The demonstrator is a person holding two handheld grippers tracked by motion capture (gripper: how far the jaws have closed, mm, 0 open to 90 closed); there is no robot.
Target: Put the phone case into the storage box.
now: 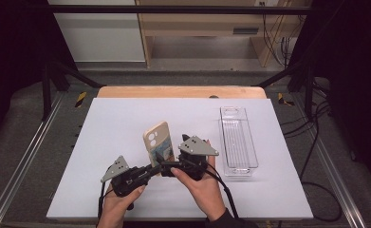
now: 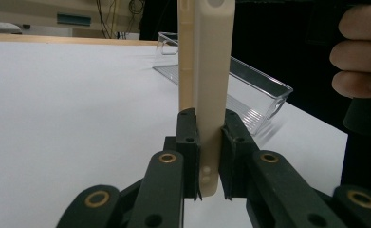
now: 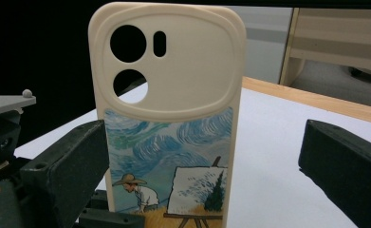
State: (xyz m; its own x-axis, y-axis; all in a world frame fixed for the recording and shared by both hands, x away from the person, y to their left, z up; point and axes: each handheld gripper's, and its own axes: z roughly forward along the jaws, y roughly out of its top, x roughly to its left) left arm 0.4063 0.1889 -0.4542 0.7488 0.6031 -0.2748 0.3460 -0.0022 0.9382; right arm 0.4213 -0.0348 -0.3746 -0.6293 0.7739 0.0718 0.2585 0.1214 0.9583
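Observation:
A cream phone case point(image 1: 156, 140) with a painted scene on its back stands upright near the table's front middle. My left gripper point(image 1: 158, 167) is shut on its lower edge. In the left gripper view the case point(image 2: 207, 57) rises edge-on between the two black pads of that gripper point(image 2: 207, 118), which press on it from both sides. My right gripper point(image 1: 172, 153) is just right of the case and open. In the right gripper view the case's back point(image 3: 173, 71) stands between the wide-apart jaws of that gripper point(image 3: 204, 137), close to the left one.
An empty clear plastic tray point(image 1: 239, 142) lies lengthwise on the right part of the white mat point(image 1: 116, 123), also seen as the tray point(image 2: 249, 80) behind the case. A wooden table edge point(image 1: 180, 91) runs along the back. Black frame legs stand at both far corners.

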